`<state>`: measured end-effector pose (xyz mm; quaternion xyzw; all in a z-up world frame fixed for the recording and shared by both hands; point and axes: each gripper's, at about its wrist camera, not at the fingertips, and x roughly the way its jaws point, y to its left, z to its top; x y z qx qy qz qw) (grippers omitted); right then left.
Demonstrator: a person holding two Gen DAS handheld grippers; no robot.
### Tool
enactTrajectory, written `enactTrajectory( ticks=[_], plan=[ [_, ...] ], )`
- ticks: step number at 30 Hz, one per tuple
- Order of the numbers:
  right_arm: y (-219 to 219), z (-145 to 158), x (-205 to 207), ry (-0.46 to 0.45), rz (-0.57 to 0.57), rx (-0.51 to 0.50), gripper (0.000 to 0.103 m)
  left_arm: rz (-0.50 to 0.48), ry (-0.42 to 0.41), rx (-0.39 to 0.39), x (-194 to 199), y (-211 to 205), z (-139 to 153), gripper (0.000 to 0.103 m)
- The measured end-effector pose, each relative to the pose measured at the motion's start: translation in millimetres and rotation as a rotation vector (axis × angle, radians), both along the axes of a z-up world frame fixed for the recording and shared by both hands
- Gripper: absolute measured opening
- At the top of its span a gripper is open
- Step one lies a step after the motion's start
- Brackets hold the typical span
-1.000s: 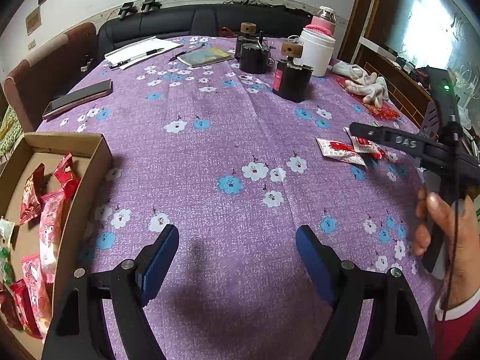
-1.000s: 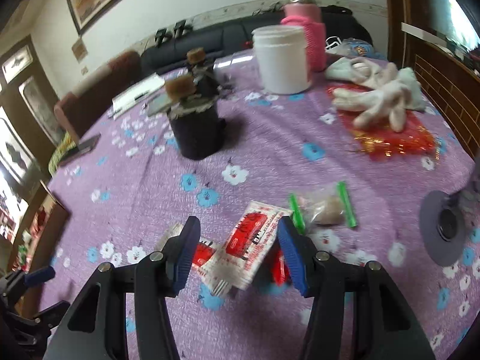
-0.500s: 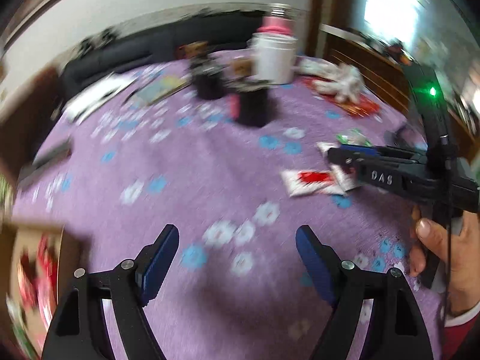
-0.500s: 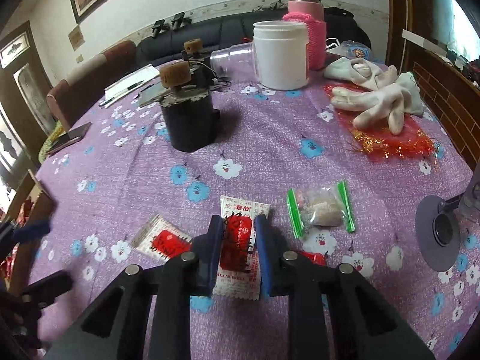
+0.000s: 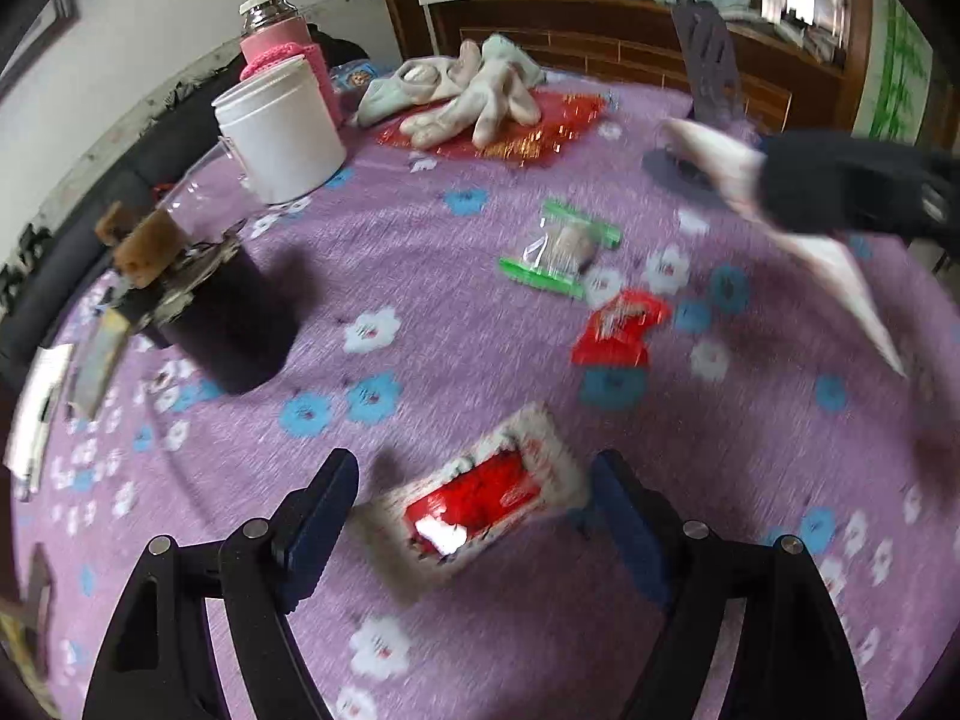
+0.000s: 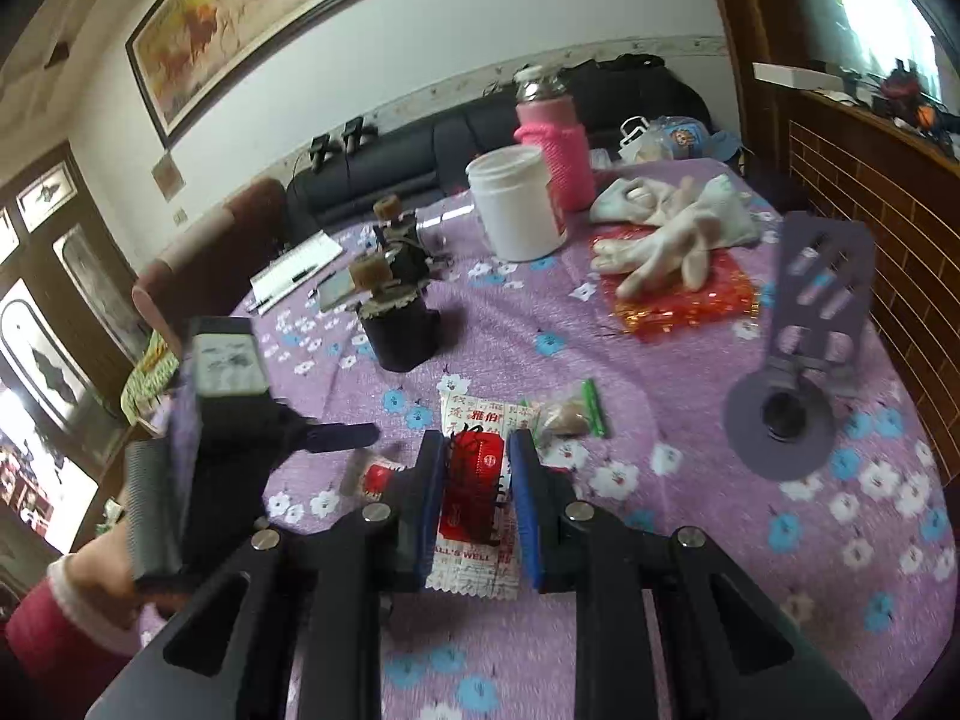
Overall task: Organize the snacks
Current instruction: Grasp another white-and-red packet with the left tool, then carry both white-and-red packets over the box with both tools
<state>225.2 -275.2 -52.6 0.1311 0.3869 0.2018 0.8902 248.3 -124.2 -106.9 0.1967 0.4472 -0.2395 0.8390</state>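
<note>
My right gripper is shut on a white-and-red snack packet and holds it above the purple flowered tablecloth; in the left wrist view the packet hangs blurred from it at the right. My left gripper is open, its jaws on either side of another white-and-red packet lying flat. A small red packet and a clear packet with green ends lie beyond it. The left gripper's body shows in the right wrist view.
A black jar with corks, a white tub, a pink flask, white gloves on red foil and a grey phone stand stand on the table. A sofa lies beyond.
My left gripper has swung right from the snack box over to the packets. My right gripper has closed on a packet and lifted it off the cloth.
</note>
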Motion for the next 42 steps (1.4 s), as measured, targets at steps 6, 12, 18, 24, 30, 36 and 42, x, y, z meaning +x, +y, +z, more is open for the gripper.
enactTrajectory(
  ticks=[6, 12, 18, 24, 30, 36, 42],
  plan=[
    [-14.3, 7.2, -12.8, -0.008, -0.026, 0.034, 0.021, 0.039, 0.071, -0.092, 3.0, 3.2, -0.6, 0.052],
    [-13.2, 6.8, -25.8, -0.007, -0.024, 0.06, 0.021, 0.066, 0.073, -0.084, -20.1, 2.1, 0.4, 0.042],
    [-4.3, 11.2, -42.1, -0.018, -0.003, 0.073, 0.021, 0.18, 0.057, -0.127, -49.6, 22.9, 7.2, 0.038],
    [16.6, 15.5, -59.1, -0.026, 0.045, 0.091, 0.021, 0.367, -0.021, -0.183, -92.5, 62.1, 27.5, 0.038],
    [51.2, 21.3, -80.6, -0.041, 0.122, 0.099, 0.021, 0.599, -0.124, -0.153, -141.8, 114.5, 48.2, 0.038],
    [97.2, 28.2, -106.1, -0.056, 0.223, 0.108, 0.021, 0.759, -0.197, -0.146, -181.1, 156.4, 64.1, 0.039],
    [142.7, 37.4, -129.5, -0.077, 0.321, 0.097, 0.021, 0.848, -0.261, -0.158, -217.4, 191.3, 78.6, 0.039]
  ],
)
